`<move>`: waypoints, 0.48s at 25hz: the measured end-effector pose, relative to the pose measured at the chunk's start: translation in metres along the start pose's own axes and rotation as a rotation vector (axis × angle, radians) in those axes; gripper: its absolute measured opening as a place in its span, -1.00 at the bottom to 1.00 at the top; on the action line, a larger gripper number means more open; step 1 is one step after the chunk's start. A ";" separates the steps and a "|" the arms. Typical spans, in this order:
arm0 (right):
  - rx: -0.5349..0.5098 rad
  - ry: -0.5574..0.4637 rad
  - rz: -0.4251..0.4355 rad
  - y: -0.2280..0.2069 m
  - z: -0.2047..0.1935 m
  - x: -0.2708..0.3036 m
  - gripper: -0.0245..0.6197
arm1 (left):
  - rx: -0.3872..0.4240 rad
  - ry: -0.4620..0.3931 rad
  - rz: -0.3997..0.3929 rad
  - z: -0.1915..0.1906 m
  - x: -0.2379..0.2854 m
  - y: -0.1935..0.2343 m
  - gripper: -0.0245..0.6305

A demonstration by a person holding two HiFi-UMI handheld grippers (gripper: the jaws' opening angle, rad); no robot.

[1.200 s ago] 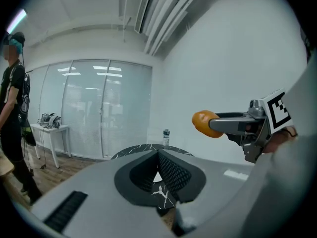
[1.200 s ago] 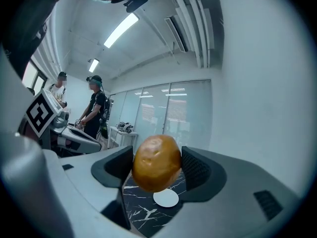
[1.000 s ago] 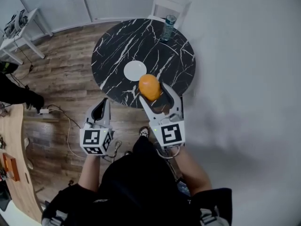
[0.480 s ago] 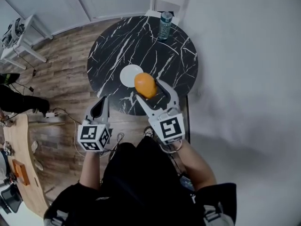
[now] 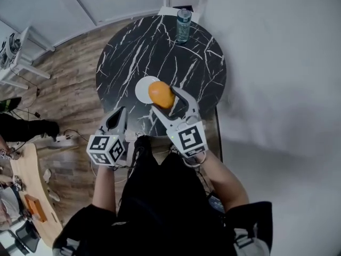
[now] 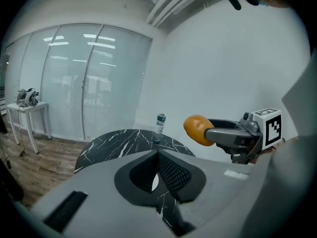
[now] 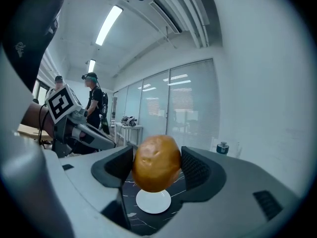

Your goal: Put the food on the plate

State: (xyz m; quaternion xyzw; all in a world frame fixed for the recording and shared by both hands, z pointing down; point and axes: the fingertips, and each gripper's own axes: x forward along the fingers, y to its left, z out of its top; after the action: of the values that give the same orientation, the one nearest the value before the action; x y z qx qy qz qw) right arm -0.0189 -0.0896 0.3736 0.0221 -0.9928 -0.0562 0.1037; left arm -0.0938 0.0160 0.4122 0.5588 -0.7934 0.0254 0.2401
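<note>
Orange-brown and kinda egg-shaped, the food (image 5: pixel 161 94) is hanging in the air with the right gripper (image 5: pixel 166 99) squeezing it between both jaws, so it's definitely getting carried, not resting on anything. In the right gripper view its longer side is running roughly up and down between the pads. The bit that matters: the white plate (image 5: pixel 143 88) is sitting right underneath, with most of it poking out to the left of the food from the head view. Looking along the right gripper's own jaws, the plate is showing straight below the food. So I'm guessing the next move is mostly going down, maybe nudging a touch left to centre it, then letting go. The plate itself is lying on the near part of the black marble table (image 5: pixel 197 63), well apart from the bottle (image 5: pixel 183 25) standing at the far edge. The left gripper (image 5: pixel 116 120) is hovering off the table's near left edge, jaws pressed together with nothing in them, so the right one is clearly nearer and doing all the work here.
</note>
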 end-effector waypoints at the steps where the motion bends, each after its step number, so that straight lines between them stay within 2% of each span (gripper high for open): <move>1: -0.002 0.004 -0.005 -0.001 -0.001 0.006 0.00 | -0.007 0.001 -0.016 0.002 0.006 0.005 -0.93; 7: 0.002 0.049 -0.046 -0.004 -0.013 0.045 0.00 | -0.075 0.044 -0.156 0.016 0.045 0.036 -0.93; 12: 0.020 0.088 -0.081 -0.003 -0.029 0.078 0.00 | -0.191 0.146 -0.351 0.019 0.081 0.045 -0.93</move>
State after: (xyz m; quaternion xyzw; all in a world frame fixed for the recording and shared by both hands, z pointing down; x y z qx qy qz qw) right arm -0.0888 -0.0996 0.4177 0.0658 -0.9860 -0.0491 0.1448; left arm -0.1624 -0.0434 0.4386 0.6598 -0.6632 -0.0520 0.3495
